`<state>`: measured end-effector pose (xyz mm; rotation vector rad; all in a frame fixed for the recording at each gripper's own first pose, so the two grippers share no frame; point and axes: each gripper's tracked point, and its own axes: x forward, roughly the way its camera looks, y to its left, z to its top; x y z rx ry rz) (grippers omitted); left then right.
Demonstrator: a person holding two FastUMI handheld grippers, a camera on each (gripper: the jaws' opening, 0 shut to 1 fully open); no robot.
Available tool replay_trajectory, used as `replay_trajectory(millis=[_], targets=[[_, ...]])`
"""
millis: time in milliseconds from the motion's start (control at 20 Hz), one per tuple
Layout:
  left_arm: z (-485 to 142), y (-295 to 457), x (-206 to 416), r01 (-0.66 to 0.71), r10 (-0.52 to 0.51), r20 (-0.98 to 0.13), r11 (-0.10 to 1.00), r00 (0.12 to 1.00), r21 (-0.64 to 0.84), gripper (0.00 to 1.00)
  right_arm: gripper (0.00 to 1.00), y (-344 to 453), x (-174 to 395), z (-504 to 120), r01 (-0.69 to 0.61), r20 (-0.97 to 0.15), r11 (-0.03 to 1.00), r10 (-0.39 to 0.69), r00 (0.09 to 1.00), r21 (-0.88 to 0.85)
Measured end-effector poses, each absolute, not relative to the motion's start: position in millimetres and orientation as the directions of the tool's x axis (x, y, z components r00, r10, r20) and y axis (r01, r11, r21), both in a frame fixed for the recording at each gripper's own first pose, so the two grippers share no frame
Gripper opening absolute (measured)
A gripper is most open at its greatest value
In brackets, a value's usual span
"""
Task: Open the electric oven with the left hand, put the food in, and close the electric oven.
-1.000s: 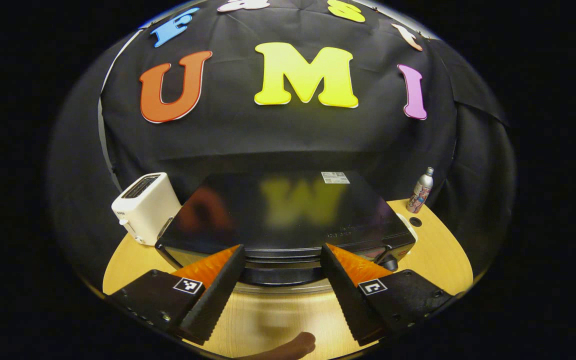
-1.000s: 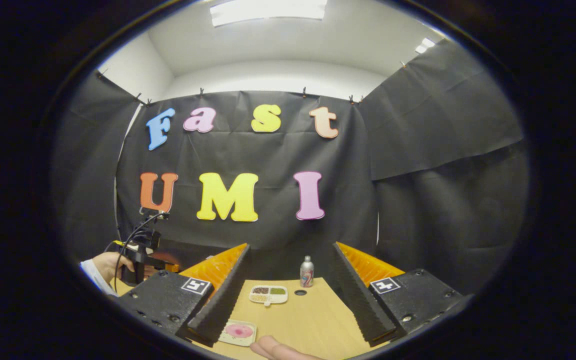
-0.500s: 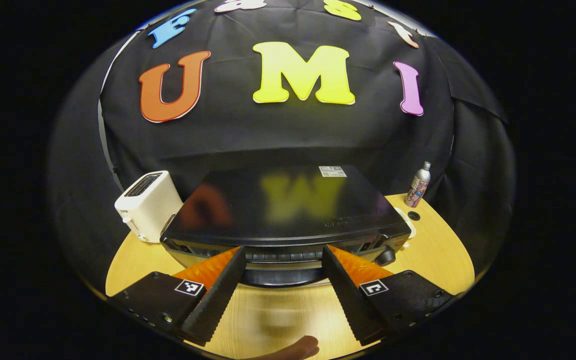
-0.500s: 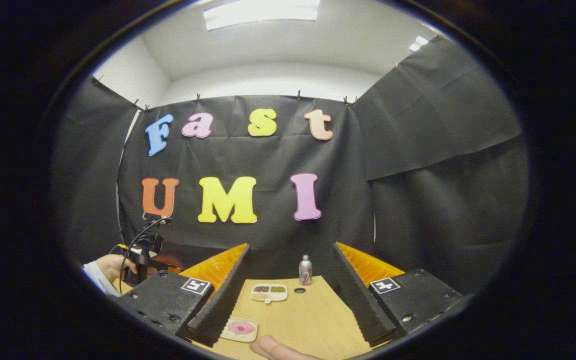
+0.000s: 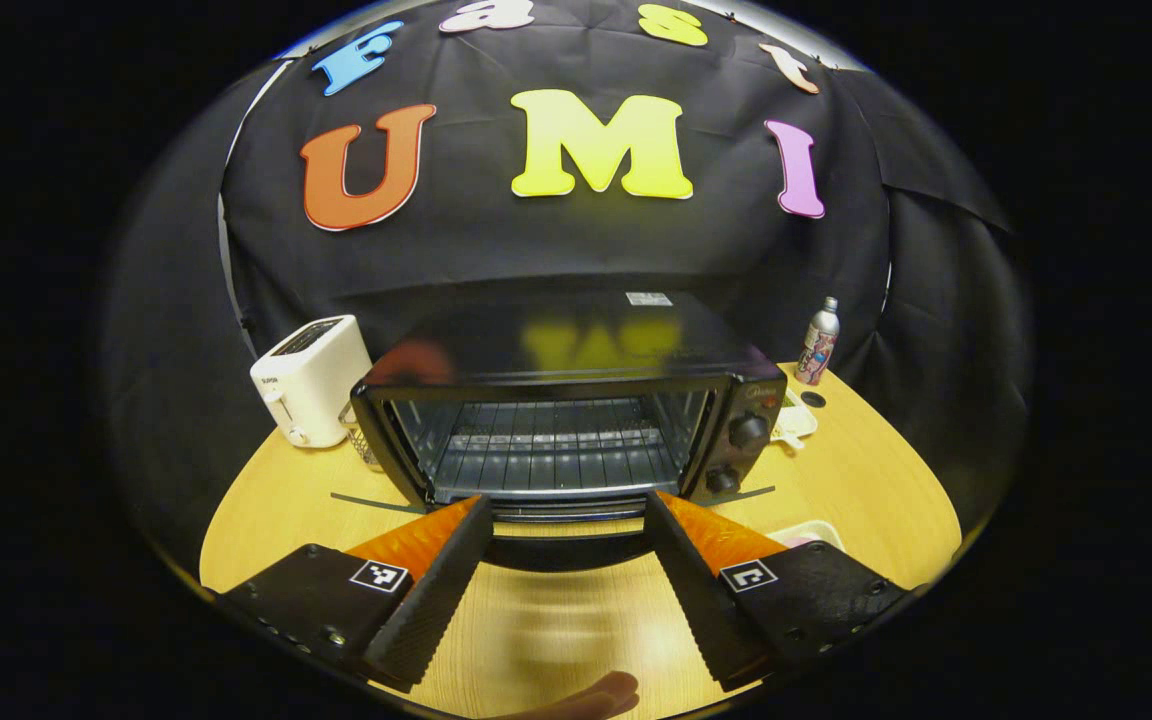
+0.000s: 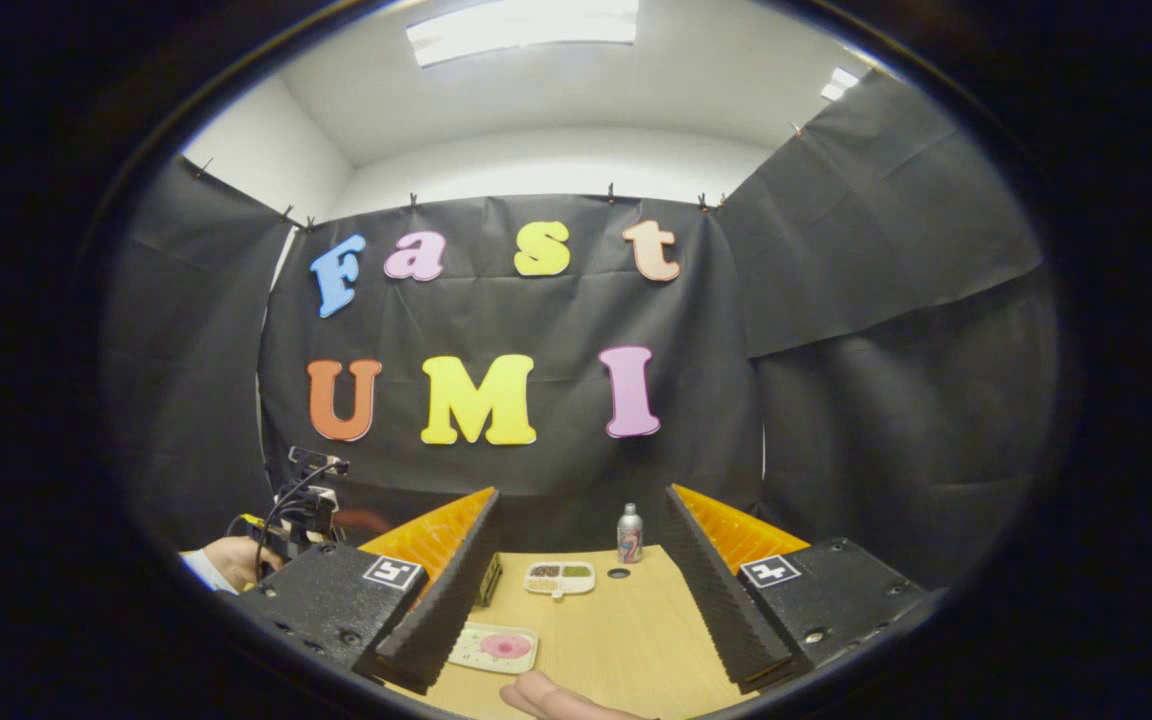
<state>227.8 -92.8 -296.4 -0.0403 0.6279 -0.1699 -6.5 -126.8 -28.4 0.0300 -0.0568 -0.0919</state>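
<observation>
A black electric oven (image 5: 576,400) stands open on the wooden worktop (image 5: 866,480), its wire rack (image 5: 551,445) bare behind the opening and its door (image 5: 561,548) dropped forward, the door's dark edge lying between the two fingers of the left gripper (image 5: 566,570). The jaws stand wide apart and clamp on nothing; whether they touch the door cannot be told. Two knobs (image 5: 748,432) sit on the oven's right panel. A white toaster (image 5: 311,380) stands just beside the oven on its left, and a small metal bottle (image 5: 819,340) stands near the far right corner of the worktop, by the black cloth wall (image 5: 576,250).

In the right gripper view, the right gripper (image 6: 581,590) hangs above the worktop with its jaws spread and nothing between them. The food, a pink round piece on a pale rectangular plate (image 6: 494,647), lies on the worktop just inside the lower left finger, apart from both. Farther back, between the fingers, rests a divided dish (image 6: 558,577) holding dark and green portions, with the bottle behind it. At the left edge of that view, a hand (image 6: 236,560) in a white sleeve holds the other gripper.
</observation>
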Motion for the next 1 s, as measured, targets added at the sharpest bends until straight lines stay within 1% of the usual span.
replay_trajectory(millis=[50,150,200,450,500,800,950,1000], targets=[[-301.2,-91.3,220.7,0.143,-0.171,-0.578,0.985,0.798,-0.095,0.98,0.97,-125.5,-8.7,-30.3,0.092,0.051,0.995,-0.093,0.994,0.026],[-312.6,-89.2,205.5,0.125,-0.166,-0.572,0.986,0.803,-0.110,0.97,0.98,-121.3,-12.9,-34.7,0.086,0.041,0.996,-0.086,0.995,0.018],[-317.3,-89.1,199.2,0.122,-0.165,-0.561,0.986,0.811,-0.113,0.97,1.00,-119.9,-15.0,-36.5,0.083,0.035,0.996,-0.083,0.996,0.014],[-342.7,-91.7,176.5,0.119,-0.159,-0.527,0.987,0.835,-0.109,0.98,1.00,-111.7,-13.8,-43.4,0.061,-0.005,0.998,-0.060,0.998,0.008],[-346.1,-91.6,173.5,0.120,-0.158,-0.515,0.987,0.842,-0.107,0.97,0.98,-109.6,-13.1,-43.3,0.054,-0.009,0.998,-0.054,0.999,0.012],[-365.1,-93.5,162.2,0.129,-0.158,-0.501,0.987,0.851,-0.093,0.97,0.98,-108.1,-8.5,-43.4,0.057,0.002,0.998,-0.057,0.998,0.022],[-380.9,-95.8,155.9,0.134,-0.160,-0.524,0.987,0.836,-0.086,0.96,0.98,-104.4,-3.9,-52.3,0.049,-0.024,0.999,-0.048,0.999,0.022],[-388.4,-96.9,152.7,0.134,-0.161,-0.540,0.987,0.826,-0.089,0.96,1.00,-104.0,-1.8,-55.2,0.048,-0.033,0.999,-0.048,0.998,0.022]])
